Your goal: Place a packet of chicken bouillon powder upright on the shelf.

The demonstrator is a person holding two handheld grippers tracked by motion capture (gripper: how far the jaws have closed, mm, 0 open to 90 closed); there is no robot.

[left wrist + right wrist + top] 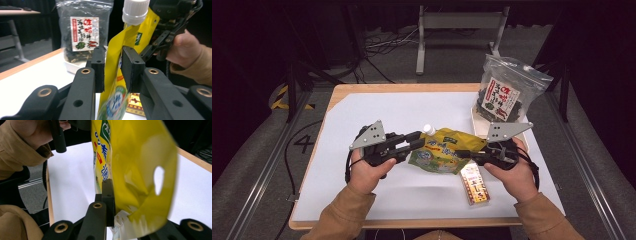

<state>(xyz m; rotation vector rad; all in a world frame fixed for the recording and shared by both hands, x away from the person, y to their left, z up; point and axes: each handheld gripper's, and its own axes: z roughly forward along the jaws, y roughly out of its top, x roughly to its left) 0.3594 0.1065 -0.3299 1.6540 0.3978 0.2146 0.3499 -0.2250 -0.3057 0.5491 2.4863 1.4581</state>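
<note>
Two hand-held grippers work one yellow spouted pouch (446, 150) above the white table top (362, 195). Left gripper (419, 139): in the left gripper view its jaws stand spread on either side of the pouch (117, 82), a narrow gap showing between each pad and the film; no firm pinch is visible there. The white screw cap (135, 11) sits above and beyond these jaws. Right gripper (464, 154): in the right gripper view its jaws are pressed onto the lower edge of the pouch (135, 170), which rises from the near pad (108, 195); the far pad is hidden behind the film. A flat red-and-gold packet (475, 183) lies just below the right gripper. A clear bag of dark dried food (504, 92) stands in a white tray (475, 116) beyond the right gripper.
</note>
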